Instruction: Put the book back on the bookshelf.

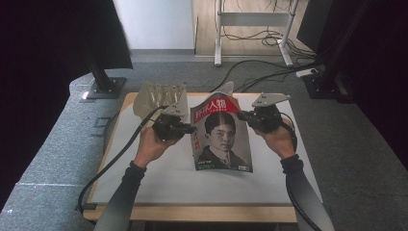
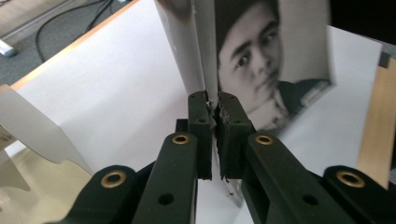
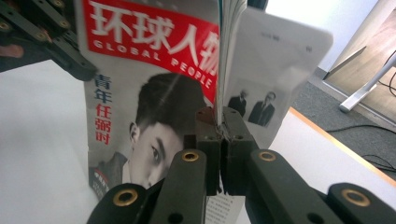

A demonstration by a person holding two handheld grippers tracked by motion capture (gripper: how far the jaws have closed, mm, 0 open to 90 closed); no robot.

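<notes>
A magazine [image 1: 221,139] with a red title band and a black-and-white portrait on its cover is held up over the white mat [image 1: 144,178], cover towards the high view. My left gripper [image 1: 192,129] is shut on its left edge. In the left gripper view the pads [image 2: 201,109] clamp the thin paper edge of the magazine [image 2: 261,56]. My right gripper [image 1: 240,115] is shut on the right edge near the top. In the right gripper view the magazine [image 3: 149,93] has its pages pinched in that gripper [image 3: 219,116], and an inner page [image 3: 275,79] bends away to the right.
A clear plastic rack [image 1: 161,96] stands at the table's back left, just behind my left hand. Beyond the table are a monitor stand base [image 1: 103,86], desk legs [image 1: 219,43] and loose cables on the floor [image 1: 269,72]. The table's wooden rim [image 1: 192,211] borders the mat.
</notes>
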